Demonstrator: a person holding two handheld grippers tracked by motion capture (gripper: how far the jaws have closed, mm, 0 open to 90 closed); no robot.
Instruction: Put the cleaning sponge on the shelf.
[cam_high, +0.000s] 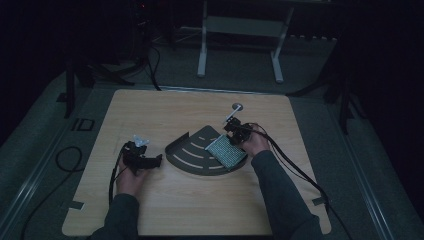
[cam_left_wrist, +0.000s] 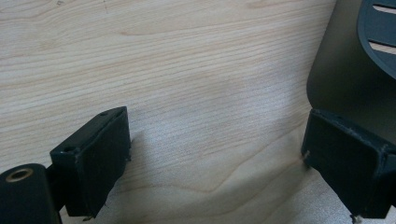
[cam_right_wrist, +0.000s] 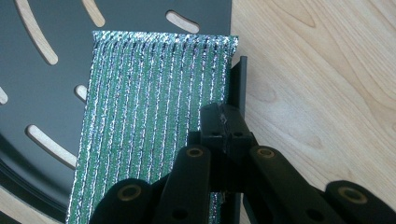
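A dark quarter-round rack (cam_high: 192, 157) with curved slots lies at the middle of the wooden table. A green and silver ribbed pad (cam_high: 226, 152) (cam_right_wrist: 154, 107) rests flat on its right part. My right gripper (cam_high: 234, 131) (cam_right_wrist: 223, 122) sits at the rack's straight right edge, its jaws closed together on the thin upright wall (cam_right_wrist: 241, 79) beside the pad. My left gripper (cam_high: 156, 161) (cam_left_wrist: 215, 154) is low over the table just left of the rack (cam_left_wrist: 345, 79), open, with only bare wood between its fingers (cam_left_wrist: 100, 154).
A round grey grommet (cam_high: 237, 106) is set in the tabletop behind the right gripper. Cables trail from both grippers toward the table's front corners. A white table frame (cam_high: 240, 45) stands on the floor beyond the far edge.
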